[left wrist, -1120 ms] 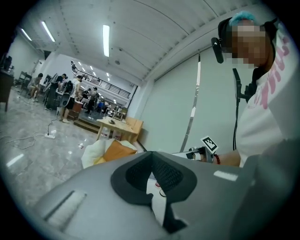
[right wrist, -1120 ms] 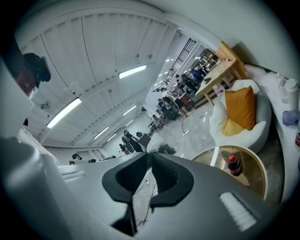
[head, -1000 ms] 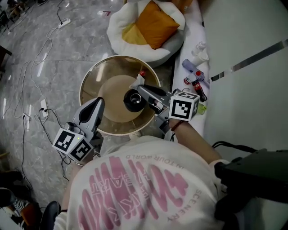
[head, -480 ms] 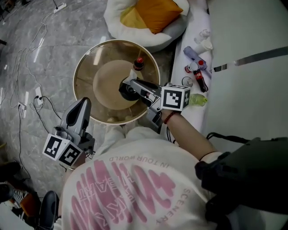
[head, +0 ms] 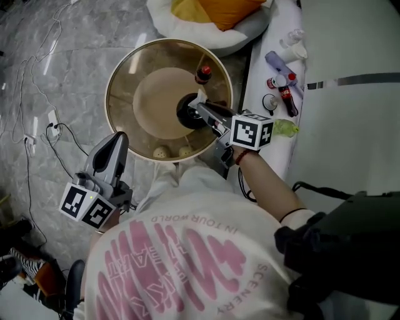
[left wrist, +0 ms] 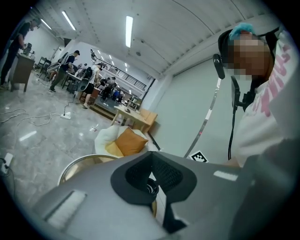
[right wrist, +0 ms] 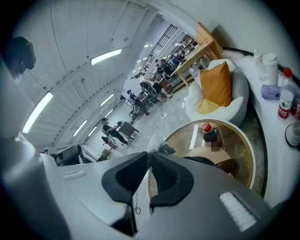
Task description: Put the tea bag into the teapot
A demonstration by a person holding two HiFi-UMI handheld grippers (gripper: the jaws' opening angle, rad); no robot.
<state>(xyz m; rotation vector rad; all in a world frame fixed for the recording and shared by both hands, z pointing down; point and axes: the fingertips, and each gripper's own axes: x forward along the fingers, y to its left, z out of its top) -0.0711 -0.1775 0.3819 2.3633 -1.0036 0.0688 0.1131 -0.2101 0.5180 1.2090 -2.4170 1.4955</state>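
A black teapot [head: 189, 115] stands near the middle of the round glass table [head: 125, 75]. My right gripper [head: 199, 105] reaches over the pot's far rim, its jaws pinched on a small white tea bag [head: 199, 98]. In the right gripper view the tea bag [right wrist: 156, 146] pokes out past the closed tips [right wrist: 150, 155], and the teapot [right wrist: 208, 161] is a dark shape just beyond the jaw. My left gripper [head: 117, 138] hangs low off the table's near left edge. Its jaws [left wrist: 150, 158] are shut on nothing.
A cola bottle [head: 204, 74] stands on the table just beyond the teapot. A white beanbag with an orange cushion [head: 209, 9] lies behind the table. A white ledge [head: 269, 69] at the right carries several bottles. Cables and a power strip [head: 53, 127] lie on the floor at left.
The head view has shifted. My right gripper stays over the teapot with the tea bag still pinched. My left gripper has drifted a little away from the table rim.
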